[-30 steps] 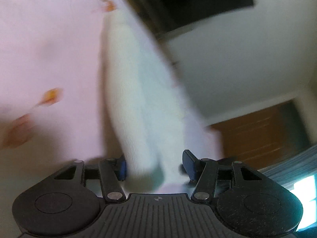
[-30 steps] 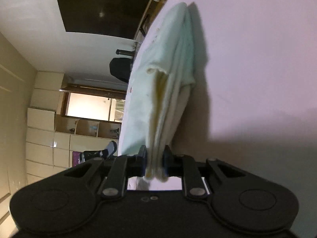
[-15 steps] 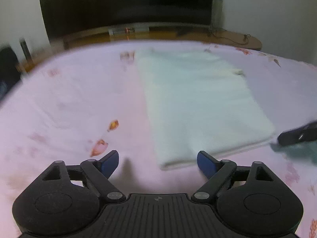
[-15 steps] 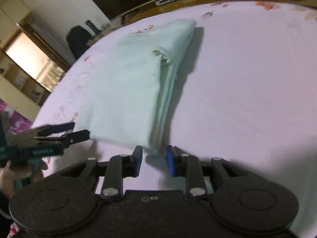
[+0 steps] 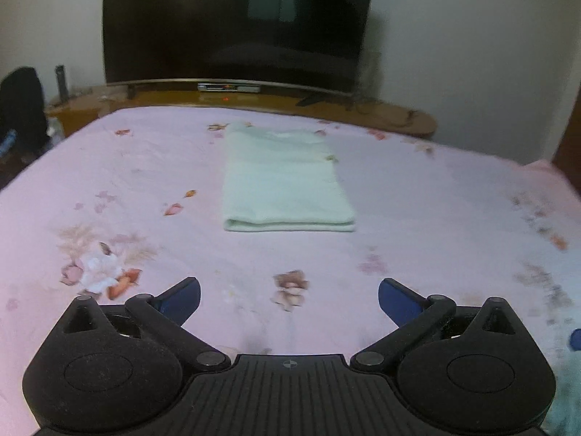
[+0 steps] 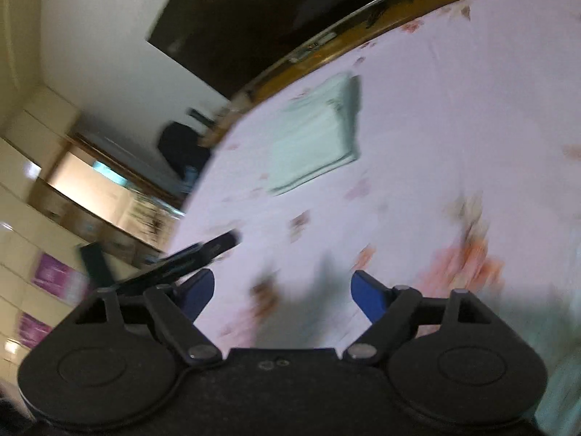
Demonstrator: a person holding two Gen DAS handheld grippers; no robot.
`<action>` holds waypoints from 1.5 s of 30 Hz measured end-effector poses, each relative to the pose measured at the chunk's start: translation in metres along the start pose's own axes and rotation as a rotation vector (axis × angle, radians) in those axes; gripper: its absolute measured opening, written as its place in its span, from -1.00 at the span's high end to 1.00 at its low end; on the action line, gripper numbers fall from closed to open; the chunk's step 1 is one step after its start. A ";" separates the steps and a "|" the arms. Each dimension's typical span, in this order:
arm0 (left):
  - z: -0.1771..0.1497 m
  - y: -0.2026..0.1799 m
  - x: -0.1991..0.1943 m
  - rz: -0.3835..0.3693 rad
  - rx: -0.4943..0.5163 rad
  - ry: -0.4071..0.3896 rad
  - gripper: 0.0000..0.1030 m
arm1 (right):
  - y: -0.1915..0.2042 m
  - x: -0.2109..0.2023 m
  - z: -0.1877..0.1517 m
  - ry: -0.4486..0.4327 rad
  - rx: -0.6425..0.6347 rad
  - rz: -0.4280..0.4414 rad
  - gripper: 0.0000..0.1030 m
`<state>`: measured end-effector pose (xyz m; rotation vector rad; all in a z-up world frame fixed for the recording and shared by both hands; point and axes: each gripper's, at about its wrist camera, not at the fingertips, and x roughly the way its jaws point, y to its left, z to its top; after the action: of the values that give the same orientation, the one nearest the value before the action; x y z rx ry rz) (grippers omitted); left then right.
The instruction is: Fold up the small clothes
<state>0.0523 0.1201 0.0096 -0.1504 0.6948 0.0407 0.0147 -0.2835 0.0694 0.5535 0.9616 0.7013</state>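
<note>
Hovering over the pink flowered bedsheet (image 5: 417, 196), left tool (image 5: 288, 296) with blue fingertips (image 5: 181, 298) spread wide and nothing between them. Likewise spread and gripping nothing, right tool (image 6: 281, 292), tilted and blurred in its own view, with the left tool's dark fingers (image 6: 203, 250) poking in just beside its left pad. Well ahead of both, lying flat on the bed, folded pale mint garment (image 5: 285, 181), a neat rectangle with its rounded folded edge nearest the left tool; same garment (image 6: 319, 134) apart from everything in the right view. Beyond the bed's far edge, low wooden stand (image 5: 254, 96) carrying a large dark television (image 5: 236, 21) against a white wall. At far left, dark bag (image 5: 21, 105).
</note>
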 end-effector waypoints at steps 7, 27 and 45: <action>-0.001 -0.022 -0.053 -0.009 0.072 -0.088 -1.00 | 0.068 -0.031 -0.004 -0.246 -0.169 -0.075 -0.64; 0.001 -0.024 -0.090 -0.005 0.096 -0.165 -1.00 | 0.099 0.003 -0.011 -0.372 -0.381 -0.521 -0.68; -0.003 -0.026 -0.091 -0.012 0.100 -0.170 -1.00 | 0.095 0.005 -0.011 -0.363 -0.382 -0.531 -0.69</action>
<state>-0.0169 0.0954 0.0690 -0.0546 0.5251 0.0066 -0.0200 -0.2164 0.1286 0.0685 0.5732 0.2767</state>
